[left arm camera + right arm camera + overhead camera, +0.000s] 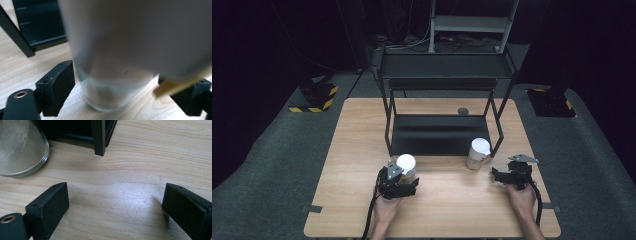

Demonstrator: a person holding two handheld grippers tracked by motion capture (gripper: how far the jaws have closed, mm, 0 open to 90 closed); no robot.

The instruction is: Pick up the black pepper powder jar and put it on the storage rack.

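Observation:
Two glass jars with white lids stand on the wooden table [362, 210] in front of a black rack. My left gripper [407, 176] has the left jar [406, 165] between its jaws. In the left gripper view this jar [117, 82] is blurred and close, and both pads [58, 87] lie against its sides. My right gripper [502, 173] rests low over the table, just right of the right jar [478, 153]. Its jaws stand wide apart over bare wood [115, 197], with that jar's [20, 147] base at the upper left.
The black metal rack [442, 135] stands at the table's middle back, with a lower shelf and a top shelf. One of its legs [98, 137] is just ahead of my right gripper. A small dark round object [463, 111] lies behind the rack.

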